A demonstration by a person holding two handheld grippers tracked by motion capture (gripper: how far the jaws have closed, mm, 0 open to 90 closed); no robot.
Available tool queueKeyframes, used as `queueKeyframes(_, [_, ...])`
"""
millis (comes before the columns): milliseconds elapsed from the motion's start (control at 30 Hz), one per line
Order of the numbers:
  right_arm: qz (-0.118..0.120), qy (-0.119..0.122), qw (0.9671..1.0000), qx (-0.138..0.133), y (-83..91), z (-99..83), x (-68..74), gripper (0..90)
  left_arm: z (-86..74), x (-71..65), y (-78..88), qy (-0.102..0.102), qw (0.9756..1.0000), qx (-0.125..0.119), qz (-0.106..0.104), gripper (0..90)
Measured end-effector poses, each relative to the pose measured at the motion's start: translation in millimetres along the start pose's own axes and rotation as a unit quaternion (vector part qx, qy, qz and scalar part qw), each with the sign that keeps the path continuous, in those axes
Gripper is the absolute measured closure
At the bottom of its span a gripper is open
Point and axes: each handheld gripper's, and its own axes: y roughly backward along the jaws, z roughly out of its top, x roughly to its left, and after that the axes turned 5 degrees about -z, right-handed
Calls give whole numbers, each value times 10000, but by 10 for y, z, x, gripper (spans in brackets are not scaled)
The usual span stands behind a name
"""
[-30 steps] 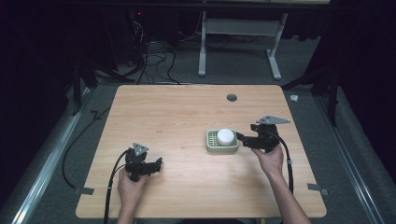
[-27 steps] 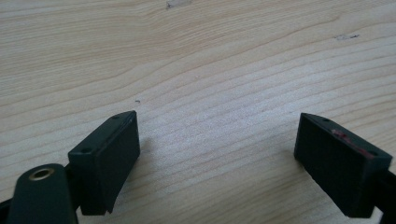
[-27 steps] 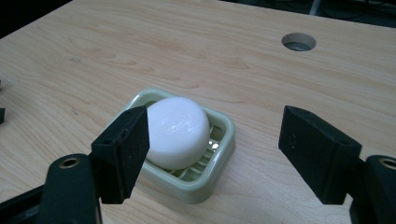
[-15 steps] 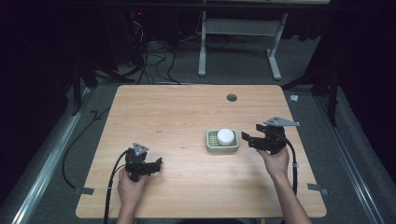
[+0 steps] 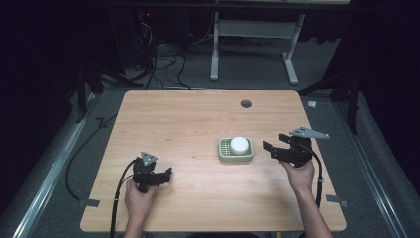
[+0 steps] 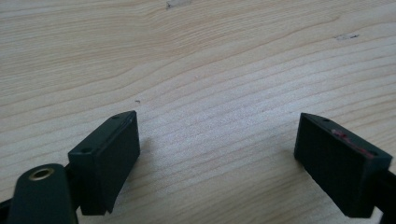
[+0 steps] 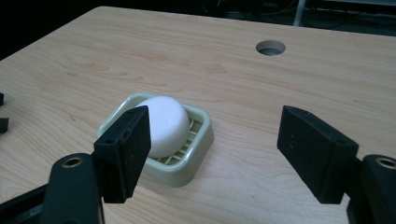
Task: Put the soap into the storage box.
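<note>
Soap: a white round bar (image 5: pixel 239 145) lay in a pale green slatted soap dish (image 5: pixel 223 154), right of the table's (image 5: pixel 188 119) middle and nearer the right edge than the left.
Right gripper (image 5: pixel 271 149): held off the dish's right side, near it but apart; jaws stood apart with nothing between them and had just been closing.
Right gripper view: soap (image 7: pixel 163 125) domed above the dish rim (image 7: pixel 187 171), ribs visible under it; the left jaw overlapped the dish in the picture, and a round hole (image 7: pixel 271 47) showed near the far edge.
Left gripper (image 5: pixel 167 174): near the front edge, left of middle, jaws wide.
Left gripper view: bare wood grain between the jaws.
Change: a second earlier the right gripper reached the dish; it had since drawn back toward the right edge. Soap and dish stayed put.
</note>
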Motion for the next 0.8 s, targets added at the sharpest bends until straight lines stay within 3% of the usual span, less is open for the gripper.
queueKeyframes(800, [-97, -145, 9998, -84, 202, -151, -157, 274, 0, 0, 0, -2, 10000, 2, 0, 148])
